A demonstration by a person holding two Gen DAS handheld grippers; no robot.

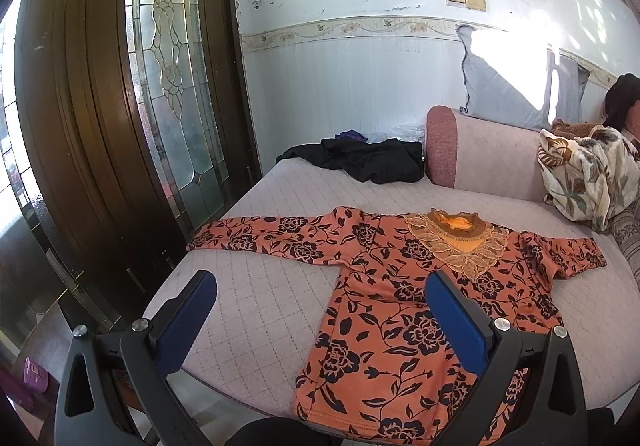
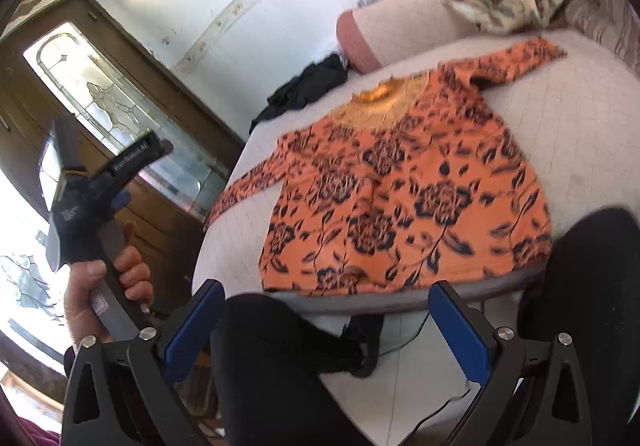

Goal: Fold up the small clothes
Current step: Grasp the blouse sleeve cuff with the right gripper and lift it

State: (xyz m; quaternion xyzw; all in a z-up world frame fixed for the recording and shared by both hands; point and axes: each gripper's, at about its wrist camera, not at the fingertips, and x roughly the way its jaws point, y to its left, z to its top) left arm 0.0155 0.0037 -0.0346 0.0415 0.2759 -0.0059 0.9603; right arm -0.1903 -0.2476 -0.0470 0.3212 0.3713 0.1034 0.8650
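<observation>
An orange long-sleeved top with dark flowers [image 1: 400,310] lies spread flat on a pale quilted sofa seat [image 1: 256,310], front up, lace collar away from me, both sleeves stretched out sideways. My left gripper [image 1: 320,286] hangs open above the top's near left part, with nothing between its blue pads [image 1: 456,322]. In the right wrist view the same top [image 2: 400,198] lies ahead, slightly blurred. My right gripper [image 2: 326,296] stands open, held back off the seat's front edge over a person's dark-trousered legs [image 2: 272,366]. A hand [image 2: 100,286] holds the left gripper's handle at the left.
A dark crumpled garment [image 1: 360,160] lies at the seat's far end. A flowered cloth bundle [image 1: 592,178] rests by the sofa's pink backrest [image 1: 480,154]. A wooden door with leaded glass [image 1: 168,86] stands to the left. A cable [image 2: 404,342] runs over the floor tiles.
</observation>
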